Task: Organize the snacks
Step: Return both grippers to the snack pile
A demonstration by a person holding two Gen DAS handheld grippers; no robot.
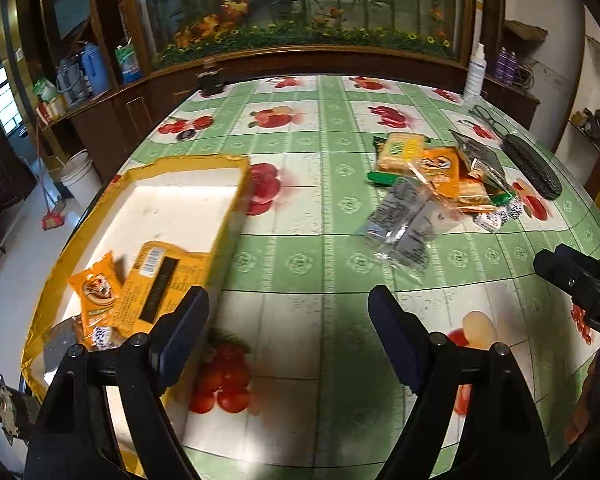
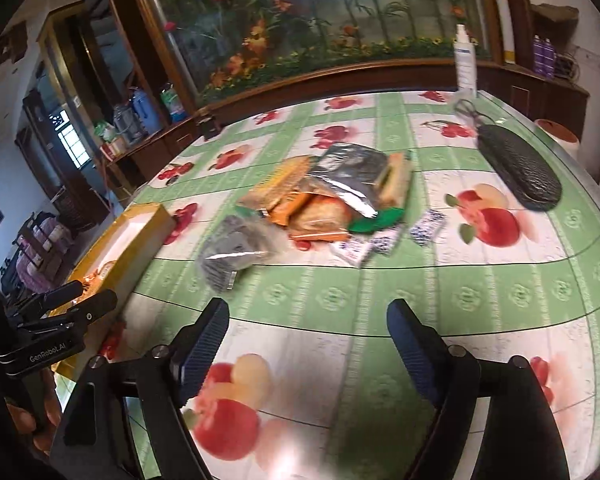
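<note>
A yellow box [image 1: 228, 196] with a white inside lies on the table's left side; it holds orange snack packets [image 1: 156, 288] and small wrapped sweets. It also shows in the right wrist view [image 2: 140, 240]. A pile of snack packets [image 1: 432, 184] lies in the middle right of the table, orange, grey, black and green, and shows in the right wrist view [image 2: 324, 200]. My left gripper [image 1: 288, 304] is open and empty, just right of the box. My right gripper [image 2: 308, 316] is open and empty, in front of the pile. The right gripper's body [image 1: 580, 284] shows at the left view's right edge.
A black glasses case [image 2: 520, 168] and glasses [image 1: 484, 118] lie at the far right of the fruit-print tablecloth [image 1: 320, 240]. A white spray bottle [image 2: 465, 60] stands at the back edge. A small dark jar [image 1: 210, 78] stands at the back left. A wooden cabinet runs behind the table.
</note>
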